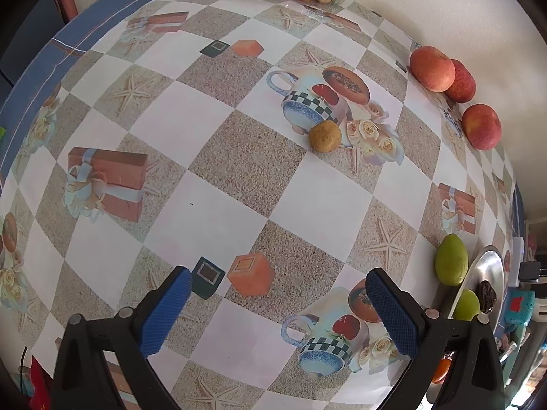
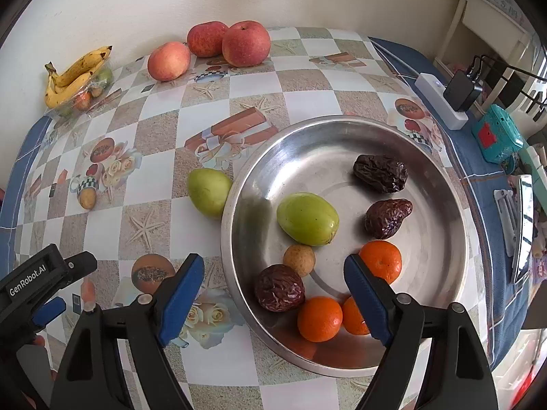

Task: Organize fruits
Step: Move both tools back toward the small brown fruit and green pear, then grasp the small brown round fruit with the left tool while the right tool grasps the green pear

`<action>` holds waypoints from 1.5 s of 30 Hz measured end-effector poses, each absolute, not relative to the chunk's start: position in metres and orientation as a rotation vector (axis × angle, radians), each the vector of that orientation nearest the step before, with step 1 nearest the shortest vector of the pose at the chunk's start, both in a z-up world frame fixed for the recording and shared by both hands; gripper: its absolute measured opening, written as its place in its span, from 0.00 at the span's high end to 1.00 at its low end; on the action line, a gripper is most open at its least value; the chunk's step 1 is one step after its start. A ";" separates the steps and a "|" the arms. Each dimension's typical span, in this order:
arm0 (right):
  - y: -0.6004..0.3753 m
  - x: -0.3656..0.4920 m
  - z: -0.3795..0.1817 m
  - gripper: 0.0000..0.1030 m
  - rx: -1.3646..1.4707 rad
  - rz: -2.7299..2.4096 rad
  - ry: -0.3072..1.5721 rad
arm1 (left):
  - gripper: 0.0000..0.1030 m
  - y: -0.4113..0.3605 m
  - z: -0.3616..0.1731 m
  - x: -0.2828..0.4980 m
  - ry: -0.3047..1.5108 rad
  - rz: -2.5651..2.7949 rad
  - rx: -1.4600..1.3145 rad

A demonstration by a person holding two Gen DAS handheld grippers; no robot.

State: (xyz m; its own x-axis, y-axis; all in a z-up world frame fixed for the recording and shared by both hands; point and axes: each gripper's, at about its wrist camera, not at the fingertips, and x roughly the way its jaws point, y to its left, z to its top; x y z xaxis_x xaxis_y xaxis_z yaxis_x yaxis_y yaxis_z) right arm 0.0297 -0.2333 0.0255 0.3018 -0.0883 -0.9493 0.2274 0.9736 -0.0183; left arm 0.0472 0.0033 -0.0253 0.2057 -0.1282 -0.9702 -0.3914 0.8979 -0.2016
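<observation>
Both the left gripper [image 1: 277,302] and the right gripper [image 2: 273,295] were spread apart, holding nothing. A small brown fruit [image 1: 324,136] lay alone on the tablecloth [image 1: 218,157], well apart from the steel bowl [image 2: 441,294]. A green fruit [image 2: 209,191] touched the bowl's outer rim; three apples [image 2: 245,43] stood near the wall.

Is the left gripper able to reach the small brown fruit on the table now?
Probably yes. The left gripper is open and empty, and only bare tablecloth lies between it and the small brown fruit.
</observation>
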 end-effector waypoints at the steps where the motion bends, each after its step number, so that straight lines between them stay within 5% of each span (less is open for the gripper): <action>1: -0.233 0.030 0.025 0.18 0.125 -0.211 1.249 | 0.00 0.004 -0.026 0.047 1.365 0.192 -0.456; 23: -0.209 0.065 0.028 0.18 0.061 -0.115 1.136 | 0.03 0.042 -0.025 0.117 1.239 0.073 -0.437; 32: -0.180 0.093 0.004 0.22 -0.089 -0.069 1.152 | 0.30 0.016 -0.039 0.141 1.252 -0.021 -0.358; 34: -0.176 0.098 -0.004 0.31 -0.134 -0.072 1.162 | 0.54 0.006 -0.038 0.141 1.256 -0.033 -0.323; 37: -0.169 0.100 -0.009 0.32 -0.210 -0.088 1.155 | 0.71 -0.002 -0.039 0.142 1.274 -0.044 -0.310; 45: -0.164 0.097 -0.011 0.47 -0.316 -0.122 1.133 | 0.74 0.007 -0.037 0.133 1.277 -0.003 -0.332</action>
